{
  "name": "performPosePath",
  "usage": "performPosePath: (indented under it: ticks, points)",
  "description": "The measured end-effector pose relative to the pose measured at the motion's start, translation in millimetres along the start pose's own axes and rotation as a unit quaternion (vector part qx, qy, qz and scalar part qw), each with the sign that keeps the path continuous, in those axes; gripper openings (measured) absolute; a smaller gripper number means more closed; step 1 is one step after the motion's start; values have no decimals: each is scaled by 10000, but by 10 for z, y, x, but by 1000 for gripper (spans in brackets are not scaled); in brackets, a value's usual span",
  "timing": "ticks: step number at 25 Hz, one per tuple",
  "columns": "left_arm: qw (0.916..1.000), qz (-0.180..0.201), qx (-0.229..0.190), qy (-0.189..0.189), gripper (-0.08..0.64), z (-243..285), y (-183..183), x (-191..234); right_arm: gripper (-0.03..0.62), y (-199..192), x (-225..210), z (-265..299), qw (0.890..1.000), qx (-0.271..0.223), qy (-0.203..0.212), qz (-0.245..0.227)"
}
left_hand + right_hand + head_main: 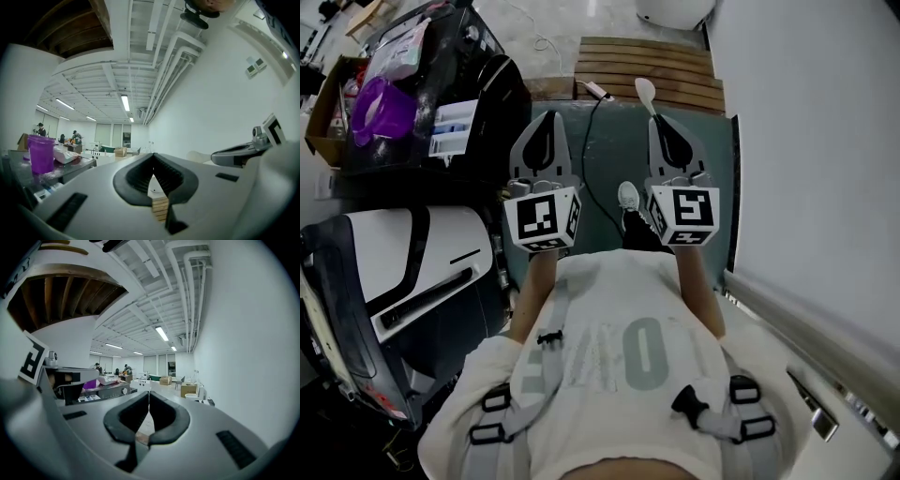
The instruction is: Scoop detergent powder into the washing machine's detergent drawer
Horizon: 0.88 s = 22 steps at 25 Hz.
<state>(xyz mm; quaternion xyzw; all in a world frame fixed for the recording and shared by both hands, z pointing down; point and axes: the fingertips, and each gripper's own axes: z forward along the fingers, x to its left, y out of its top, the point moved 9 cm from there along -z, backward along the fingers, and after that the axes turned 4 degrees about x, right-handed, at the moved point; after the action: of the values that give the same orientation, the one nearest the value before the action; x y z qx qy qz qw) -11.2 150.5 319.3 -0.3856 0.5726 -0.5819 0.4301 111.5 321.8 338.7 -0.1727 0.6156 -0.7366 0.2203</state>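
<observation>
A dark washing machine [478,75] stands at the upper left of the head view. On its top sit a purple cup [380,105] and a pale bag [398,47]. At its front, a white-and-blue part [450,127] looks like an opened drawer. My left gripper [548,117] hangs right of the machine, its jaws shut with nothing between them; its own view [153,165] shows the cup [41,152] off to the left. My right gripper [659,120] is shut on the handle of a white spoon [645,90], whose bowl sticks out ahead. The spoon cannot be made out in the right gripper view [149,393].
A white-and-black appliance [403,253] fills the lower left. Ahead lie a green mat [614,150] with a black cable [592,141] and a slatted wooden platform [647,66]. A white wall [816,141] bounds the right. A cardboard box [321,108] sits far left. My shoe [628,199] is below.
</observation>
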Motion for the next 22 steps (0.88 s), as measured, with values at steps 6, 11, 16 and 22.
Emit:
performPosePath:
  ticks: [6, 11, 16, 22]
  points:
    - [9993, -17, 13, 367, 20, 853, 2, 59, 6, 181, -505, 838, 9991, 18, 387, -170]
    - [9974, -229, -57, 685, 20, 1330, 45, 71, 6, 278, -870, 1340, 9969, 7, 727, -289]
    - [9934, -144, 69, 1133, 20, 1361, 69, 122, 6, 303, -937, 1587, 9931, 83, 1127, -322]
    - [9820, -264, 138, 1867, 20, 1158, -13, 353, 8, 291, -668, 1825, 9815, 122, 1852, -473]
